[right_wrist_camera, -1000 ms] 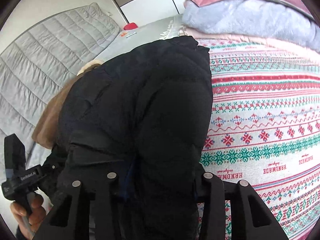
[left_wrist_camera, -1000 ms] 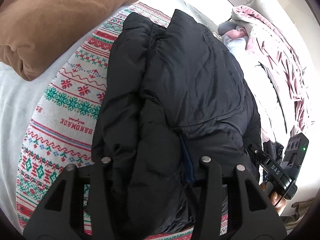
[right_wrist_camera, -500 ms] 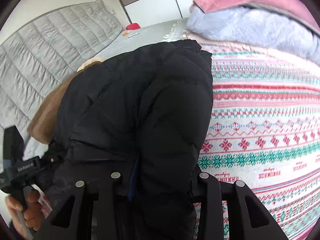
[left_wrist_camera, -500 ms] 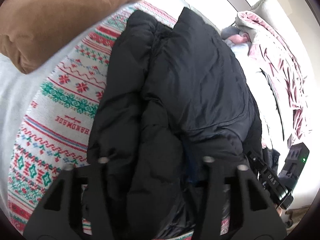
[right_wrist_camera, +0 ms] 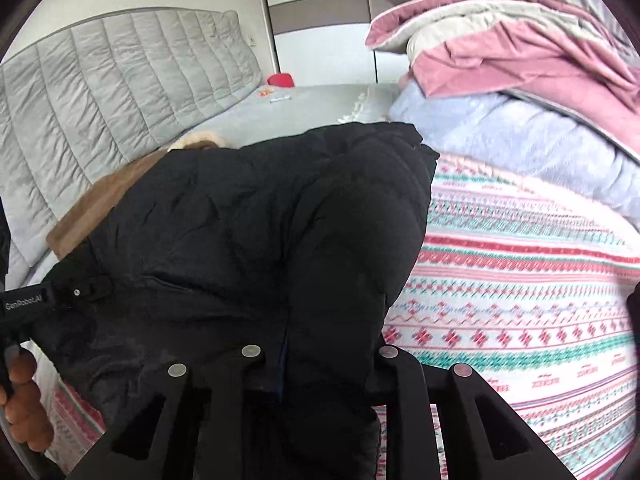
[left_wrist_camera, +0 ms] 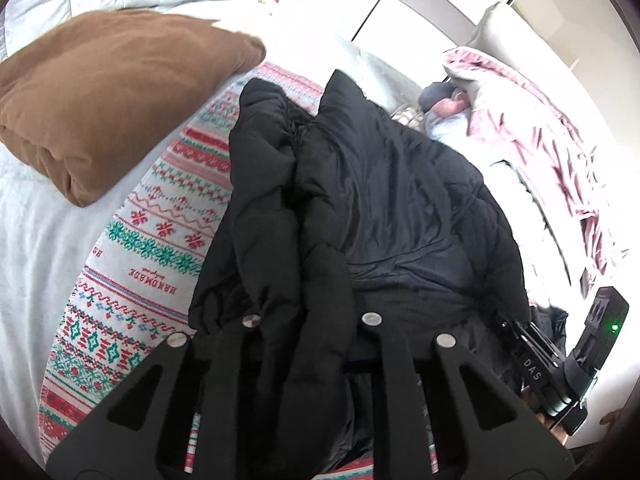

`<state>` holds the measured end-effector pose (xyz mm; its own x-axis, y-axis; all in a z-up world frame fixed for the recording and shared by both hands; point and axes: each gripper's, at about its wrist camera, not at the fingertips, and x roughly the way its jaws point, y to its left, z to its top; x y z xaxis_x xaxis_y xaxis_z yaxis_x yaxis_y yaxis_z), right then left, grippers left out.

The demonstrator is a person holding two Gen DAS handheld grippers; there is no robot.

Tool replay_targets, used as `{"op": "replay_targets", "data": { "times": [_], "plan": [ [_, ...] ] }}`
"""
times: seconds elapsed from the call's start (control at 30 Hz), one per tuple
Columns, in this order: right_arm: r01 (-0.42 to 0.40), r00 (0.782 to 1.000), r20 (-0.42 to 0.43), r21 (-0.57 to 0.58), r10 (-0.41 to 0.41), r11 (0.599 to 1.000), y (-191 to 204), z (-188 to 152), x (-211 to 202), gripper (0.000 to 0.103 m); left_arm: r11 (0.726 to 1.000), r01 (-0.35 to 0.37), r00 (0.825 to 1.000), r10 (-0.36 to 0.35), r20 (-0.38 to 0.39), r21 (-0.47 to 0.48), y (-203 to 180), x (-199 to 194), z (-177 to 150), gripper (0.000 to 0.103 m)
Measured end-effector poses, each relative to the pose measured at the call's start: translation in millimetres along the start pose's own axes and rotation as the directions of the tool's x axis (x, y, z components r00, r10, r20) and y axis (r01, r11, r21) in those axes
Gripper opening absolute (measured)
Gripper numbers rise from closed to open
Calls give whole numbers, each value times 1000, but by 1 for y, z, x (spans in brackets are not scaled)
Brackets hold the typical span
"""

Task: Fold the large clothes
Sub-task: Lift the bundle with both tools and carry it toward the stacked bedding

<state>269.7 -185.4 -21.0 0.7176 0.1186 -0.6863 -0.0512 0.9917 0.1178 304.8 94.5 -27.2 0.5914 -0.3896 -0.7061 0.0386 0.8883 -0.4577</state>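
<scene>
Both grippers had risen with the black puffer jacket (left_wrist_camera: 360, 200), left gripper (left_wrist_camera: 308, 332) and right gripper (right_wrist_camera: 316, 360) closing, each pinching its near hem, patterned blanket (right_wrist_camera: 520, 280) beneath.

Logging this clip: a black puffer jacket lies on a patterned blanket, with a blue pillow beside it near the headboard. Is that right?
Not quite: the pillow is brown, not blue, as the left wrist view shows. The rest holds: the black puffer jacket lies on the patterned blanket, with the pillow beside it near the headboard.
</scene>
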Motion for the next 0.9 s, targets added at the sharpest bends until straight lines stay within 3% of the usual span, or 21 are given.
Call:
{"op": "replay_targets", "data": {
  "times": [0.73,0.9],
  "plan": [
    [86,991,106,9,-87,996,-32,-10,-70,17,993,48,997,-55,62,107,-69,-40,-24,17],
    [102,986,131,4,-102,995,-38,-12,-93,15,988,94,993,-102,64,125,-89,-57,-34,16]
  ]
}}
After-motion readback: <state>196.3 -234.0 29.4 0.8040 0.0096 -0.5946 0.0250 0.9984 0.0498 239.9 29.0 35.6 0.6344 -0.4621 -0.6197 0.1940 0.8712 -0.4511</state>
